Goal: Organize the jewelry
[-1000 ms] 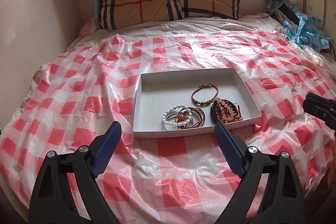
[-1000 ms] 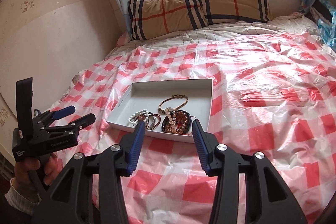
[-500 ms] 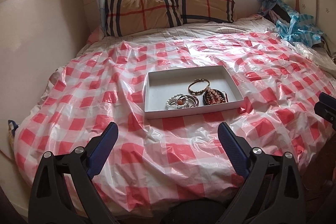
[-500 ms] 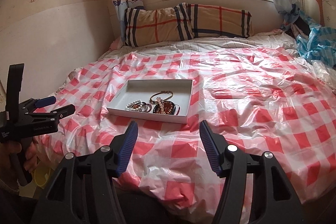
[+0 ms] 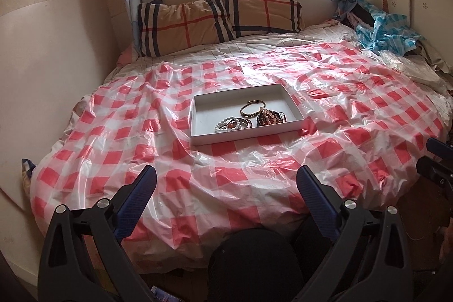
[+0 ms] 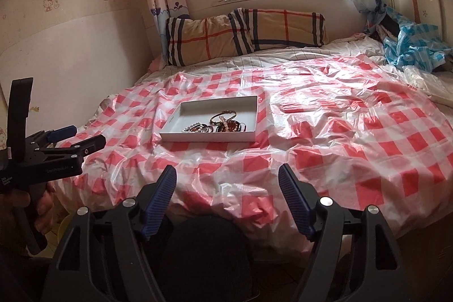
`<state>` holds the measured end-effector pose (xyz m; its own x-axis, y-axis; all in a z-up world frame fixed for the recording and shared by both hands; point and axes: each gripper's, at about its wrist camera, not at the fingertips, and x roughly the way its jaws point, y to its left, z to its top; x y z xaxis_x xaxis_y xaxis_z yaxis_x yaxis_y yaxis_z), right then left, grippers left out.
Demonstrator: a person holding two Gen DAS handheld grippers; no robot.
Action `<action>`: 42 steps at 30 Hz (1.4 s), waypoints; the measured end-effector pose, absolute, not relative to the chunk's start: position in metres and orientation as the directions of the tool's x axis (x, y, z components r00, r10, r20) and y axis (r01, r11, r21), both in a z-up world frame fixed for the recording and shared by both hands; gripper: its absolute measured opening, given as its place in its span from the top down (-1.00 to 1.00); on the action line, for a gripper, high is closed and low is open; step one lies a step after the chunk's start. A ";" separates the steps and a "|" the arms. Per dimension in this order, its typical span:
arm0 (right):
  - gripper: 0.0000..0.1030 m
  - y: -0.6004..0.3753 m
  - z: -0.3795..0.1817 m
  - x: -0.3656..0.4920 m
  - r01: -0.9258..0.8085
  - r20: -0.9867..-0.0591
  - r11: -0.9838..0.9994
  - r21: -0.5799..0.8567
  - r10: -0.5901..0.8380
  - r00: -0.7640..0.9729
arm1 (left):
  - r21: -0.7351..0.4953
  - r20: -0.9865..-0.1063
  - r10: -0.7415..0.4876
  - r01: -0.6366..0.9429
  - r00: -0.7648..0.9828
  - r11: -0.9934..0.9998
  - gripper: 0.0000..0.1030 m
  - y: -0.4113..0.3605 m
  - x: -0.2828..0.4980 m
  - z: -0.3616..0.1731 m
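A shallow white tray point(image 5: 208, 115) lies mid-bed on the red-and-white checked plastic sheet point(image 5: 254, 177). In it are a gold bracelet point(image 5: 252, 107), a white bead bracelet point(image 5: 223, 124) with thin bangles, and a dark beaded pile point(image 5: 269, 118). My left gripper point(image 5: 225, 171) hangs well short of the tray, over the bed's near edge, jaws wide and still opening, nothing between them. My right gripper point(image 6: 227, 169) is likewise back from the tray point(image 6: 195, 112), its jaws opening and empty. In the right wrist view a hand point(image 6: 42, 205) holds the left gripper point(image 6: 76, 137).
Plaid pillows point(image 5: 215, 19) lie under the window at the bed's head. Crumpled blue plastic point(image 5: 382, 33) and clothes fill the far right corner. A wall runs along the left side. A dark rounded shape point(image 5: 252, 259) sits just below the bed's near edge.
Both grippers have drawn back and risen, so the tray looks smaller and the bed's near edge shows. The right jaws have spread wider; the left ones slightly.
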<state>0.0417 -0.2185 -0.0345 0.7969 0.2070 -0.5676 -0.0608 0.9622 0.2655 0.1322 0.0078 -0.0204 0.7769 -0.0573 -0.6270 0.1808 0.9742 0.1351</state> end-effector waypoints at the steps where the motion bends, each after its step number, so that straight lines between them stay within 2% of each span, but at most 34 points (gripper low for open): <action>1: -0.45 -0.215 -0.035 0.037 -0.058 -0.577 0.961 0.271 0.211 0.789 | 0.131 -0.628 -0.060 0.182 0.776 0.975 -0.85 0.009 0.127 -0.020; 6: -0.46 -0.201 -0.040 0.012 -0.038 -0.614 0.941 0.337 0.250 0.748 | 0.118 -0.632 -0.074 0.191 0.771 0.974 -0.85 0.013 0.097 -0.018; 12: -0.47 -0.187 -0.037 -0.017 -0.019 -0.615 0.935 0.355 0.249 0.748 | 0.080 -0.638 -0.095 0.188 0.764 0.979 -0.85 0.018 0.060 -0.020; 19: -0.63 -0.170 -0.026 -0.040 -0.044 -0.603 0.946 0.320 0.240 0.760 | 0.007 -0.669 -0.108 0.151 0.735 0.988 -0.85 0.037 0.023 -0.035; 25: -0.73 -0.156 -0.022 -0.055 -0.068 -0.601 0.955 0.287 0.236 0.764 | 0.019 -0.684 -0.085 0.134 0.724 0.991 -0.85 0.042 0.002 -0.046; 31: -0.84 -0.147 -0.021 -0.071 -0.078 -0.609 0.963 0.259 0.226 0.761 | 0.017 -0.661 -0.085 0.129 0.745 0.992 -0.85 0.045 -0.014 -0.042; 42: -0.85 -0.147 -0.015 -0.092 -0.098 -0.583 0.960 0.262 0.238 0.777 | 0.019 -0.645 -0.083 0.124 0.760 0.992 -0.85 0.043 -0.033 -0.040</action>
